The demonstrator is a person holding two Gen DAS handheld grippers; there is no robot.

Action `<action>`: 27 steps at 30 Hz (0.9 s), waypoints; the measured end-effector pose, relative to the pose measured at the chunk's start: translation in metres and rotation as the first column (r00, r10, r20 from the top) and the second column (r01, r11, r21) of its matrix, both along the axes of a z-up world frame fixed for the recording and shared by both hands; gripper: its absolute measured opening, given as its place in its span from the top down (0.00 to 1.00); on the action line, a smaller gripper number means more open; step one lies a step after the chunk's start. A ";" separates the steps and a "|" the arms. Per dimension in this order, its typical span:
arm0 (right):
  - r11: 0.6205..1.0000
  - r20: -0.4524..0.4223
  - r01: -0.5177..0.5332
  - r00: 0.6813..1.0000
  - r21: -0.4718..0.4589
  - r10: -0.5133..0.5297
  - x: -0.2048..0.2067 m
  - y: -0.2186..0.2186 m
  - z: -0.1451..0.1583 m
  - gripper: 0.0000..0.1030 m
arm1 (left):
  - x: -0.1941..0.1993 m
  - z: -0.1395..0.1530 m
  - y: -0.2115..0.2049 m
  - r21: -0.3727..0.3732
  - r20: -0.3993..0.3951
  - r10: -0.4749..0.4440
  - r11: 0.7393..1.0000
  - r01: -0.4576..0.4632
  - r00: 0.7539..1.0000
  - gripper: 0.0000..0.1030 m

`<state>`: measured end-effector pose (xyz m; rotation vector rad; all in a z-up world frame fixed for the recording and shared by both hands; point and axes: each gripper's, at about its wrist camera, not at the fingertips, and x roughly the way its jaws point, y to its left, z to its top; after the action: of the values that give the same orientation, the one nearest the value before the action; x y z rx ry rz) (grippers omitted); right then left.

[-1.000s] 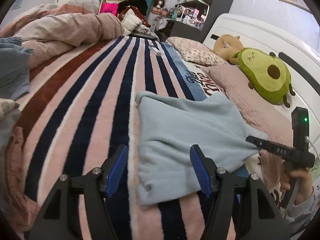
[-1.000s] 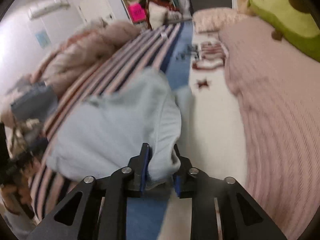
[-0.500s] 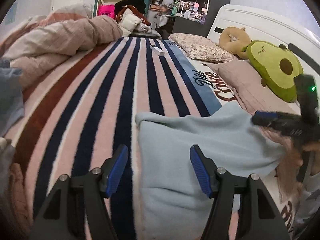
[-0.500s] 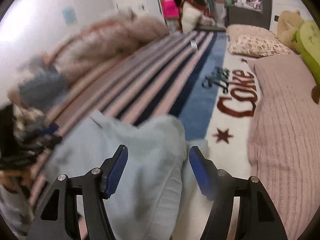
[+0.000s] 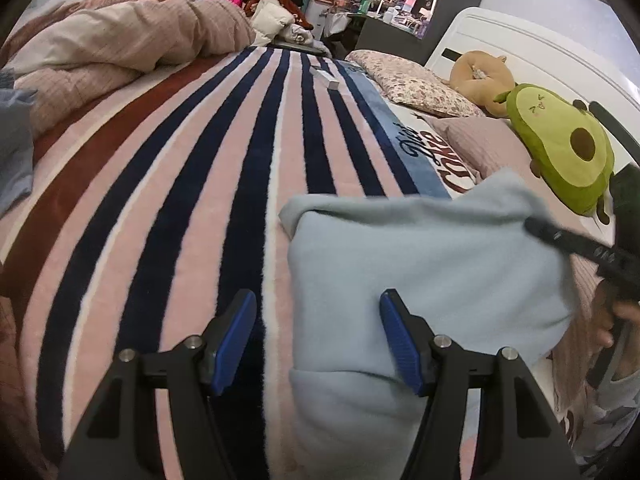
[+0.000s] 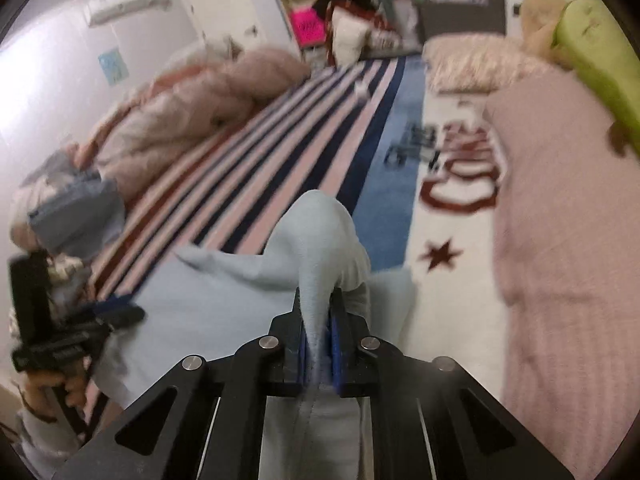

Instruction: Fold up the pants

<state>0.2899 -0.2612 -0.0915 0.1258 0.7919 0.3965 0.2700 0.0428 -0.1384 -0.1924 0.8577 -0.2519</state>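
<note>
The light blue pants (image 5: 420, 256) lie folded on the striped blanket (image 5: 200, 184). My left gripper (image 5: 316, 304) hovers open over their near left edge, its blue pads (image 5: 236, 336) apart and not pressing the cloth. At the right of the left wrist view, my right gripper (image 5: 560, 236) pinches the pants' right side and holds it lifted. In the right wrist view my right gripper (image 6: 320, 320) is shut on a raised fold of the pants (image 6: 320, 232). The left gripper (image 6: 116, 314) shows at the left there, in a hand.
A green avocado plush (image 5: 560, 152) and a tan plush (image 5: 480, 76) lie by the white headboard. Next to them sits a floral pillow (image 5: 416, 80). A bunched pink quilt (image 5: 120, 40) fills the far left, grey-blue clothes (image 5: 12, 152) lie beside it, and a small white box (image 5: 326, 76) rests on the stripes.
My right gripper let go of the pants' edge, stood open half a second ago, and has shut on a fold and raised it. My left gripper has come closer over the pants' left edge.
</note>
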 end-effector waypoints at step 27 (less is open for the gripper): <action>0.994 -0.267 0.008 0.963 0.105 0.020 -0.028 -0.003 -0.078 0.55 | -0.002 -0.039 -0.005 -0.216 -0.176 -0.058 0.976 0.019 0.983 0.54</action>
<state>0.2624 -0.2642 -0.1691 0.2801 1.0391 0.4327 0.2676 0.0377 -0.1774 -0.4045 1.0158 -0.3679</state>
